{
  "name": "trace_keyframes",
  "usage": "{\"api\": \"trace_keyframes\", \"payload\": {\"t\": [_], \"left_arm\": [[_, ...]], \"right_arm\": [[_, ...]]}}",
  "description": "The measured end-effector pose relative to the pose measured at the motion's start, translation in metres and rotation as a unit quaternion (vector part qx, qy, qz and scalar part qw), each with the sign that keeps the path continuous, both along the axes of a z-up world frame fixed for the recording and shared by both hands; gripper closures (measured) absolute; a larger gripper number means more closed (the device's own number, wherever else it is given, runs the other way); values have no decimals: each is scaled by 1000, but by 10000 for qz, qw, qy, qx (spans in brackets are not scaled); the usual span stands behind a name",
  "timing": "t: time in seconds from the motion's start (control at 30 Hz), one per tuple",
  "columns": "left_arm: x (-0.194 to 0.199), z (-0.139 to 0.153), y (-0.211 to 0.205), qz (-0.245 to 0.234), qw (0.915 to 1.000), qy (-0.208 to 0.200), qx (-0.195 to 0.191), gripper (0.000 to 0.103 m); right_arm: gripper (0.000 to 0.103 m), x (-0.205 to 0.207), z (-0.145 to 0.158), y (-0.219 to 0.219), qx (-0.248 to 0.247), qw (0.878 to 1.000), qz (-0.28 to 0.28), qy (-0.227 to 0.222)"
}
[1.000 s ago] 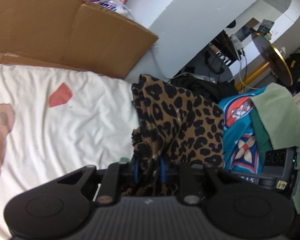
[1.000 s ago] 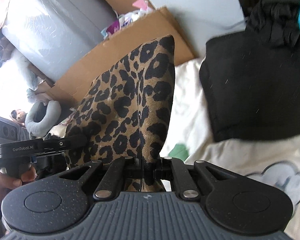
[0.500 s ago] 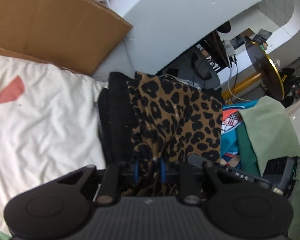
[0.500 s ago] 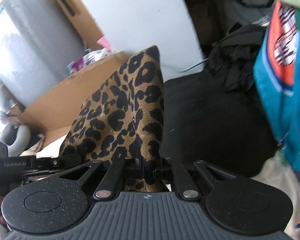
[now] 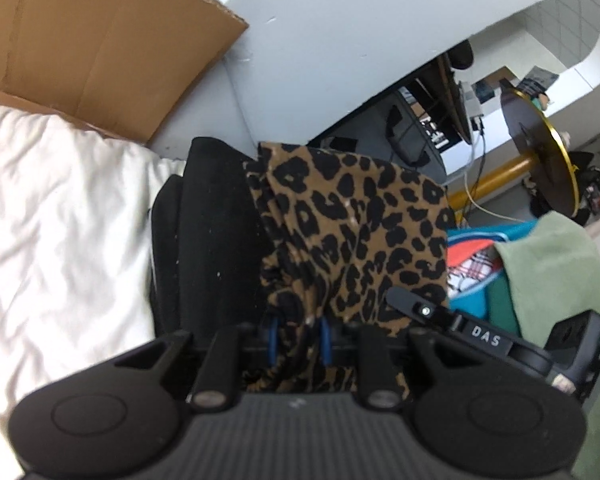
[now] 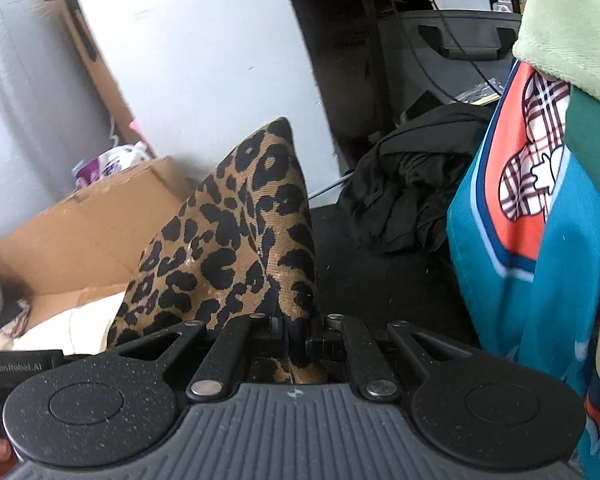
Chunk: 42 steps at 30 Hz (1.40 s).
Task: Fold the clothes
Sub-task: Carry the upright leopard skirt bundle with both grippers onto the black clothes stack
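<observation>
A folded leopard-print garment (image 5: 352, 232) hangs between both grippers. My left gripper (image 5: 299, 338) is shut on a bunched edge of it, the cloth filling the gap between the blue-edged pads. My right gripper (image 6: 296, 336) is shut on another corner of the leopard-print garment (image 6: 236, 252), which stands up in a peak in front of it. In the left wrist view the garment hangs above a folded black garment (image 5: 208, 240) lying on the white sheet (image 5: 60, 220). The other gripper's black finger (image 5: 440, 316) shows at the garment's right side.
A pile of clothes, teal (image 6: 540, 272) and light green (image 5: 556, 264), rises on the right. A crumpled black garment (image 6: 404, 200) lies behind the folded black one (image 6: 380, 280). A cardboard box (image 5: 100, 40) and a white wall panel (image 6: 204, 60) stand at the back.
Both grippers have carried the leopard-print garment to the right, off the white sheet and over the folded black garment, closer to the clothes pile. Their grips have not changed.
</observation>
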<state>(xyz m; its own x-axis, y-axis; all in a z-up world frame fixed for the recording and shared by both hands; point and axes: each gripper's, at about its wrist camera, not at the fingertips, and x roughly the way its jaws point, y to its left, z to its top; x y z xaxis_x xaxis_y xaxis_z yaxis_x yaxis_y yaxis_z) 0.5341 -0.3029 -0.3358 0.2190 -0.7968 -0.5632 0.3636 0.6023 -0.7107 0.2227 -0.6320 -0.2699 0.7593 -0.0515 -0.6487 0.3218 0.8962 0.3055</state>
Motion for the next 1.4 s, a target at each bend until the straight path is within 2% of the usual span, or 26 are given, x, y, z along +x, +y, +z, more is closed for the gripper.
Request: {"api": "trace_keyframes", "payload": {"t": [0.23,0.37,0.53,0.73,0.87,1.07,1.27,1.33,1.37,1.4], "left_arm": [[26,-5,-19,199,9998,16,93,82],[38,-8,-28,224,9996,-72,164,82],[52,-11,-37,216,9990,-274,291,82],[65,-23,-46,184,9978,-311,556,82],[69,-24,-47,81,9967,-445,667,82],[71,-29,-46,160,9965,-437,698,82],[74,-33,-44,262,9959,-494,710,82],[74,-36,-47,291,9943,-523,879,78],[75,-38,-47,362,9933,-449,1002,70],[76,-40,-46,456,9926,-305,1083,67]], "right_arm": [[98,34,-10,-20,7,10000,-88,15],[98,55,-17,-35,275,9994,-190,61],[98,80,-28,-50,277,9996,-93,17],[98,106,-46,-56,184,9996,-95,199],[98,117,-58,-56,157,9995,-169,194],[98,130,-72,-55,84,9994,-257,201],[98,138,-79,-65,368,9986,-304,222],[97,142,-83,-65,363,9985,-319,269],[94,144,-84,-64,316,9985,-326,300],[91,145,-84,-62,208,9986,-342,333]]}}
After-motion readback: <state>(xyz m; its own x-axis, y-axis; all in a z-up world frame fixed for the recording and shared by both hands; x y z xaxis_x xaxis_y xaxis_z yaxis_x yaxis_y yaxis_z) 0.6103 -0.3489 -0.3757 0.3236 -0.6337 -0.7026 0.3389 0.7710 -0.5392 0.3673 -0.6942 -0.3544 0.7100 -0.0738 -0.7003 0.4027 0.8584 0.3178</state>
